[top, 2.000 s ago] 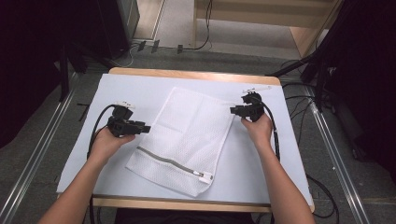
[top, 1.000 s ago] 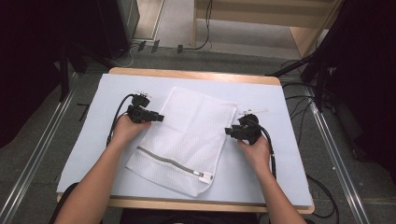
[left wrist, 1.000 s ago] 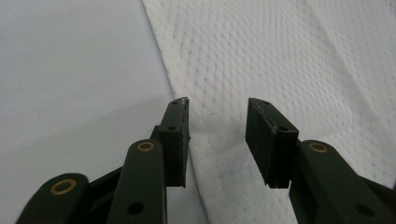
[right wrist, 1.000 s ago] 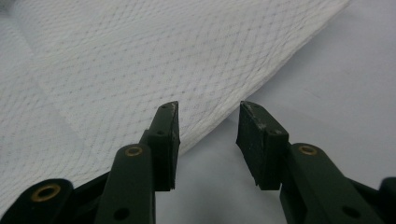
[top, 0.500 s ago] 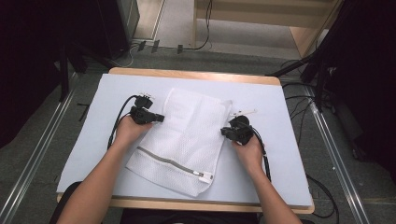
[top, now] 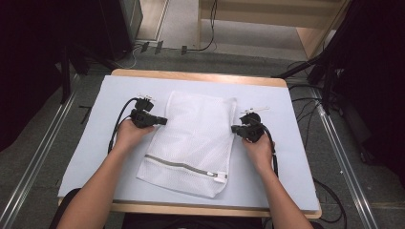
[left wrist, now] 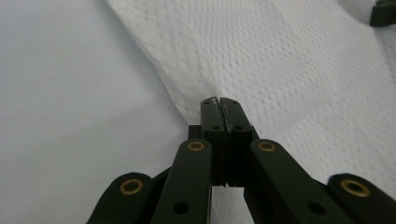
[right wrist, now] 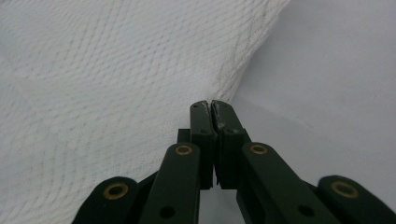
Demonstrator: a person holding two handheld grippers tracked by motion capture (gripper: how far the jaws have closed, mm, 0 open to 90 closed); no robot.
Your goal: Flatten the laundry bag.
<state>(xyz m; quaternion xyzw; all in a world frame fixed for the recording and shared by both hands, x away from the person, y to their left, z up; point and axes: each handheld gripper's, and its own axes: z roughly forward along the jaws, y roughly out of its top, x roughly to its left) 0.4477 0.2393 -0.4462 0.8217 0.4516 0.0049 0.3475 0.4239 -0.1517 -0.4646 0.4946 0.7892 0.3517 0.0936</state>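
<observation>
1. High view: the left tool (top: 161, 120) bites the left long edge of the white mesh bag (top: 193, 143), and the right tool (top: 236, 128) bites the right long edge just opposite. The bag lies flat in the middle of the surface (top: 86, 148), its zipper (top: 184, 165) towards the person. For a good lift or fold, both hands should rise together and level, so the mesh stays taut between them and the zippered end does not drag crooked.

2. Left gripper view: the left tool (left wrist: 219, 101) has its jaws pressed together, pinching the bag's edge (left wrist: 187, 109), where the mesh puckers into the tips. The bite looks shallow, so a slow, gentle pull is wise; a jerk could slip the thin fabric out.

3. Right gripper view: the right tool (right wrist: 209, 105) is likewise clamped on the hem (right wrist: 233, 84), with the mesh rising to its left and bare surface (right wrist: 336, 93) to its right. I judge this grip just as thin. Keep the pull along the hem, not across it, to avoid tearing loose.
</observation>
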